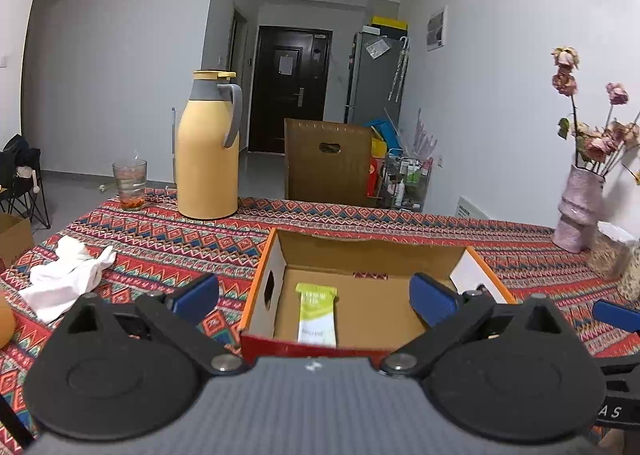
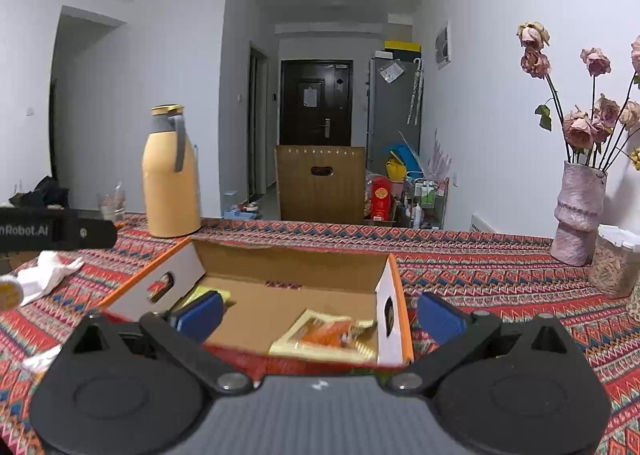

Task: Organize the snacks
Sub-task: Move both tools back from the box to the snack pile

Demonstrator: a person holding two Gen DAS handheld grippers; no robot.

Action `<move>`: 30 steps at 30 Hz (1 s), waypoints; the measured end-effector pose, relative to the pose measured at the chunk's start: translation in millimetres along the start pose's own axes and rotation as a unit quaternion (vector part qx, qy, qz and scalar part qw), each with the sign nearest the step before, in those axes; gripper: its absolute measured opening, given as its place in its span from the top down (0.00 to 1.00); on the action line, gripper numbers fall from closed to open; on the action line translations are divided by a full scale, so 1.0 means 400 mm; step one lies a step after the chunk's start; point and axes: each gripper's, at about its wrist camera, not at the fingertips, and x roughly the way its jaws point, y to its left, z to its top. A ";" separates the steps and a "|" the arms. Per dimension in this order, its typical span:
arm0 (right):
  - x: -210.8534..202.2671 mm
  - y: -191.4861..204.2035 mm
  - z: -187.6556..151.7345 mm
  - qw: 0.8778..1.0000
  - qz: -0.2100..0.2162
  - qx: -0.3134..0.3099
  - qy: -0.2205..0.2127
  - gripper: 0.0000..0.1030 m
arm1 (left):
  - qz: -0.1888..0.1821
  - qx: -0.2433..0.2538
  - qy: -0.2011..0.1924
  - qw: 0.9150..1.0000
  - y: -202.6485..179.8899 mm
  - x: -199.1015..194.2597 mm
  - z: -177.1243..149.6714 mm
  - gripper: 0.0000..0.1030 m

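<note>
An open cardboard box (image 1: 360, 251) with orange edges sits on the patterned tablecloth. A green-and-white snack packet (image 1: 317, 313) lies flat on its floor. My left gripper (image 1: 316, 301) hovers open over the box's near wall, fingers spread wide with nothing between them. In the right wrist view the same box (image 2: 288, 261) holds a gold-and-orange snack packet (image 2: 328, 337) at its right end, slightly blurred. Part of the green packet (image 2: 204, 293) peeks out behind my left finger. My right gripper (image 2: 320, 315) is open above the box's near edge, holding nothing.
A yellow thermos jug (image 1: 209, 149) and a glass (image 1: 130, 183) stand at the table's far left. A crumpled white cloth (image 1: 66, 281) lies on the left. A pink vase of dried roses (image 2: 578, 211) and a jar (image 2: 616, 265) stand at the right. A brown chair back (image 1: 328, 161) is behind the table.
</note>
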 end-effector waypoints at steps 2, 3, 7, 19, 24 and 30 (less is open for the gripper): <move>-0.029 0.007 -0.019 1.000 0.004 -0.004 0.003 0.00 | -0.003 0.002 0.001 1.000 0.009 -0.025 -0.019 0.00; -0.044 0.012 -0.031 1.000 0.006 -0.005 0.005 0.00 | -0.006 0.003 0.004 1.000 0.014 -0.037 -0.029 0.00; -0.093 0.024 -0.077 1.000 0.013 -0.011 0.018 0.00 | -0.012 0.006 0.015 1.000 0.024 -0.078 -0.071 0.00; -0.174 0.047 -0.202 0.997 0.023 -0.015 0.071 0.00 | -0.027 0.017 0.071 0.997 0.065 -0.135 -0.211 0.00; -0.186 0.051 -0.241 0.995 0.030 -0.015 0.096 0.00 | -0.030 0.015 0.092 0.995 0.085 -0.141 -0.254 0.00; -0.171 0.067 -0.266 0.993 0.036 -0.019 0.115 0.00 | -0.032 0.014 0.096 0.995 0.088 -0.146 -0.262 0.00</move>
